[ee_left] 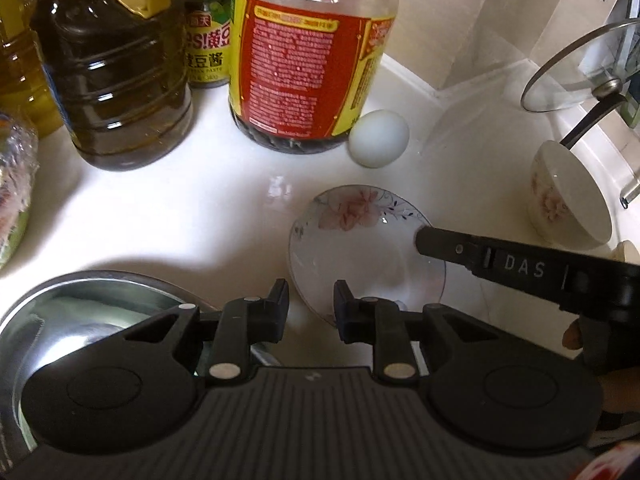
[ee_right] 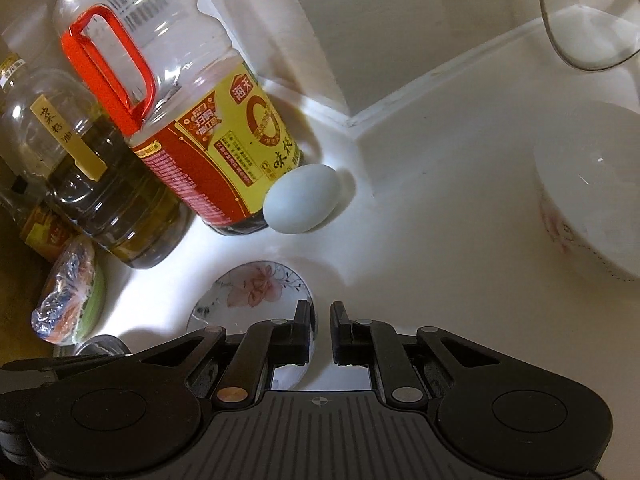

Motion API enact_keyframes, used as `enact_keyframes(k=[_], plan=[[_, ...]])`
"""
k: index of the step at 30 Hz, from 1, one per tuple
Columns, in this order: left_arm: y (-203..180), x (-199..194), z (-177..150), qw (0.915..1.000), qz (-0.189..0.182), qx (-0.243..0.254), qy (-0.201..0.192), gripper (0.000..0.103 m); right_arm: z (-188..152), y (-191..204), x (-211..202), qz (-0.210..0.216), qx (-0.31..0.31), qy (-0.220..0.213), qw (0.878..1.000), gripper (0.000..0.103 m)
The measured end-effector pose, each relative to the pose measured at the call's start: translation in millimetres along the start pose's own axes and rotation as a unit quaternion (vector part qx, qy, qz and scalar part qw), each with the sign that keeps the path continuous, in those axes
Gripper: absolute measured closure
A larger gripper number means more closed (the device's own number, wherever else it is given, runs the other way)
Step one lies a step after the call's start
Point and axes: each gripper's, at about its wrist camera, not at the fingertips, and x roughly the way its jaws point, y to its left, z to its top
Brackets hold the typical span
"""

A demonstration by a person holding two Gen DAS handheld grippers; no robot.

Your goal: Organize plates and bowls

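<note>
White porcelain plate (ee_left: 360, 248) with pink flower print, flat on counter (ee_left: 200, 216), both tongs parted, empty.

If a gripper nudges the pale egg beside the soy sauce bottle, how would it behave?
The pale blue-white egg would likely roll: rounded, lying on its side on the glossy white counter. Probably fragile; its thin shell could crack against the red-labelled bottle.

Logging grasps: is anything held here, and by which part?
Cannot tell: right gripper sits at the plate's rim, jaws nearly shut; left gripper is open.
</note>
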Motion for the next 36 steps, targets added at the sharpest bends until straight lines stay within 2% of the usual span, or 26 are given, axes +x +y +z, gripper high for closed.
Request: enact_keyframes(k=[12,21,36], plan=[[2,4,2,0.9992,0.015,-0.033,-0.015,0.089,-1,2,5,0.004,-0.005,0.004,1.0,0.092],[-5,-3,-4,0.9988,0.022,-0.033,-0.03,0.092,-5,2,0,0.006,-0.009,0.006,1.0,0.097],[-32,-36,-31,0.9982,0.01,-0.037,-0.047,0.092,-21,-8,-50,0.016,-0.007,0.007,1.0,0.098]])
